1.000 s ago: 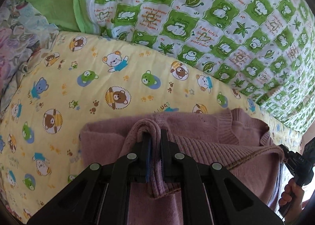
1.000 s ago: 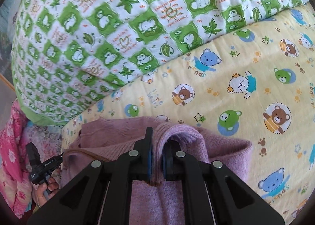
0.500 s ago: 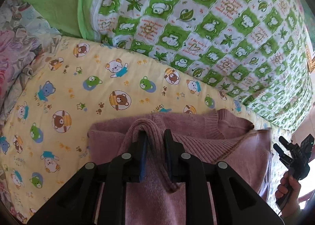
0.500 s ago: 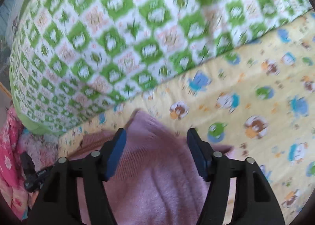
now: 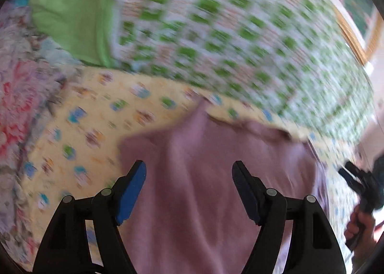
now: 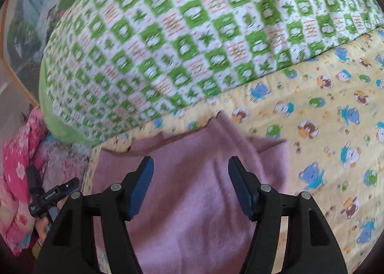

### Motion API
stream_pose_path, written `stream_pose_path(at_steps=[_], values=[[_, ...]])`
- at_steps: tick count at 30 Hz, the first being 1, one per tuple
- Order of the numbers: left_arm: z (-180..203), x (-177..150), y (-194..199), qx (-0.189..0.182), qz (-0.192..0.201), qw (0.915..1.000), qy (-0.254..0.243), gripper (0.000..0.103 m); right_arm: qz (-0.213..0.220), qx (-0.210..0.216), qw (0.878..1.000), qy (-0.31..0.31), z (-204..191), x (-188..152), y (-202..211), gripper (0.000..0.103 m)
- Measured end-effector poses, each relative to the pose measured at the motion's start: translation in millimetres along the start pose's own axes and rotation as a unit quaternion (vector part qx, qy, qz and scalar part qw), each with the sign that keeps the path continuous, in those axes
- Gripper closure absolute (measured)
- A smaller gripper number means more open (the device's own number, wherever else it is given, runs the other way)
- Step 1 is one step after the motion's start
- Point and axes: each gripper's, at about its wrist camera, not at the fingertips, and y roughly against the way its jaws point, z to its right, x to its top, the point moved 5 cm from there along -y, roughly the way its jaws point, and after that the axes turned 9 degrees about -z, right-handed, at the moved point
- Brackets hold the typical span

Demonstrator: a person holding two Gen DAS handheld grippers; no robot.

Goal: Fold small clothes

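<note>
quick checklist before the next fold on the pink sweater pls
1. Left gripper free of cloth: ok, jaws have just been opening, pads apart above the knit.
2. Right gripper free of cloth: ok, jaws wide, nothing pinched.
3. Pink sweater resting on the yellow bear sheet: ok.
4. Fold lying flat: not ok, a peak of fabric sticks up at the far edge.
5. Far edges aligned: cannot tell, left view is blurred.
</note>
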Motion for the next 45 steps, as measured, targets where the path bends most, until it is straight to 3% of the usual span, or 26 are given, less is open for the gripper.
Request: stream_pose_path(at_steps=[6,10,17,22,24,27,31,33,34,36,40,45], values=[[64.5,-59.2,-19.4,-0.020,-0.040,0.9946,-0.093,0.029,-0.046,0.032,0.995,0.078,-36.2,-43.4,-20.9,0.038],[78.9,-76.2,-28.2,-0.030,-0.049,0.9925,-0.108,0.029,-0.064,0.049,0.992,0.096,-46.6,-60.4,-33.8,0.044],[75.3,-69.7,-42.6,-0.017,-0.042,0.9920,-0.118,0.029,-0.076,0.060,0.990,0.104,-44.6,-67.1,-47.8,0.051],[63.2,-55.8,-77.1,0.003,-0.062,0.9911,-0.118,0.032,-0.115,0.052,0.982,0.140,-45.5,-71.9,-81.2,0.053],[59.5,-48.9,-90.4,0.027,-0.063,0.9895,-0.127,0.033,-0.125,0.023,0.978,0.164,-42.0,-71.5,-97.4,0.054],[49.6,-34.7,-100.6,0.043,-0.056,0.9902,-0.120,0.033,-0.095,-0.031,0.980,0.174,-27.4,-56.3,-105.7,0.058],[26.7,-9.6,-99.2,0.063,-0.031,0.9937,-0.087,0.034,-0.031,-0.080,0.989,0.119,6.5,-25.1,-96.1,0.062],[10.9,1.6,-100.3,0.077,-0.024,0.9946,-0.065,0.043,-0.011,-0.094,0.993,0.075,30.5,-12.4,-90.5,0.081],[1.6,7.4,-101.9,0.087,-0.022,0.9946,-0.054,0.053,-0.009,-0.114,0.992,0.053,45.0,-6.9,-89.1,0.086],[-9.7,14.8,-104.6,0.087,-0.020,0.9952,-0.039,0.054,-0.002,-0.121,0.992,0.020,65.9,-0.1,-84.3,0.101],[-24.6,24.2,-106.7,0.106,-0.011,0.9940,-0.023,0.063,0.002,-0.134,0.991,0.017,78.8,-0.2,-79.9,0.103],[-49.1,23.4,-101.3,0.073,-0.010,0.9971,0.015,0.073,0.003,-0.136,0.991,0.011,78.5,-2.8,-73.8,0.103]])
